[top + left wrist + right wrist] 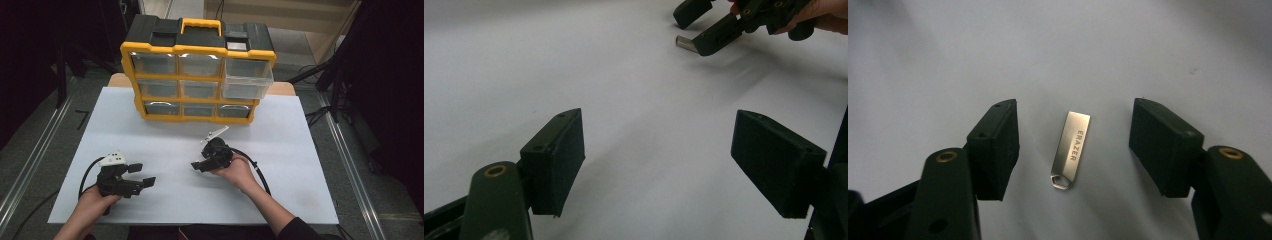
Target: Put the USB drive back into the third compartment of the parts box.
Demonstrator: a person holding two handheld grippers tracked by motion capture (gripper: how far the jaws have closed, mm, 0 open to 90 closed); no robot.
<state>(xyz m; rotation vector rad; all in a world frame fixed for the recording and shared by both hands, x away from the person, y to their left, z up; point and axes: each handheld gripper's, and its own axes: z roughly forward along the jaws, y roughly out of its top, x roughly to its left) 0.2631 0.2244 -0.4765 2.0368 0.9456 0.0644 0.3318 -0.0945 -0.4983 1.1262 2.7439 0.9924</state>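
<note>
A small silver USB stick (1071,149) marked ERAZER lies flat on the white table (165,135), its loop end toward the camera. My right gripper (1075,106) is open and lowered around it, one jaw on each side, neither touching it. In the high view the right gripper (200,163) sits at mid-table, tilted down to the left. My left gripper (142,175) rests open at the front left, nothing between its jaws. From the left gripper view (659,120), the right gripper (704,25) appears at the top with the USB stick's (684,42) tip poking out beneath one jaw.
A yellow and black drawer organizer (197,50) stands at the back of the table. Its top right clear drawer (247,80) is pulled out. Bare white surface lies between the organizer and the grippers. Metal rails run along the floor on both sides.
</note>
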